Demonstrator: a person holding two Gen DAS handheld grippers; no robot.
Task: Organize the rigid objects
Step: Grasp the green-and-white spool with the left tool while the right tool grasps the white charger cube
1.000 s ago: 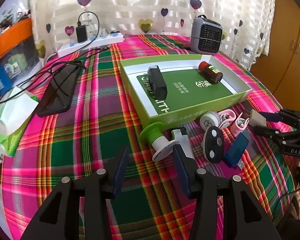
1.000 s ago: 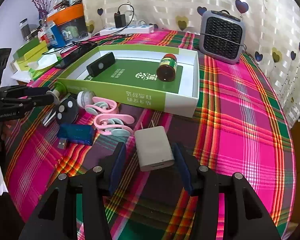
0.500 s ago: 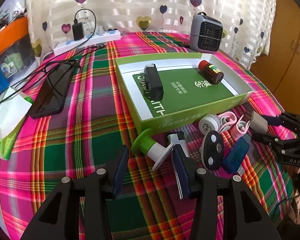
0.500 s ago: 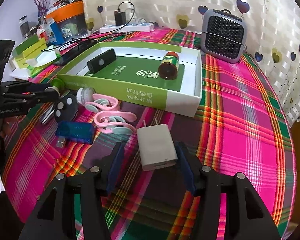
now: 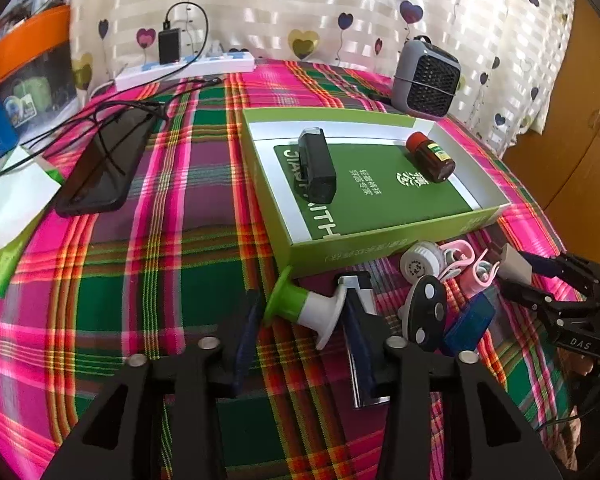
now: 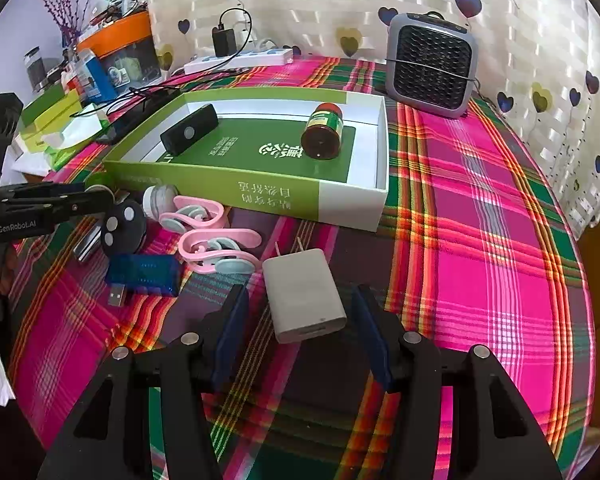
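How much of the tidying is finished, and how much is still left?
Done: a black box and a brown jar lie in the green tray. In hand: nothing gripped; the right gripper straddles the white charger, the left gripper the green-and-white plunger. Left: pink clips, blue stick.

Open plaid cloth (image 6: 480,208) right of green box (image 6: 340,200).

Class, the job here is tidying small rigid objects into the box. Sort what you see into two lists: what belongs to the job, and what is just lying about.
Job:
green-and-white cardboard box
white plug charger
green-and-white spool
pink plastic clips
blue USB adapter
black round disc

Lying about:
grey fan heater
white power strip
black phone
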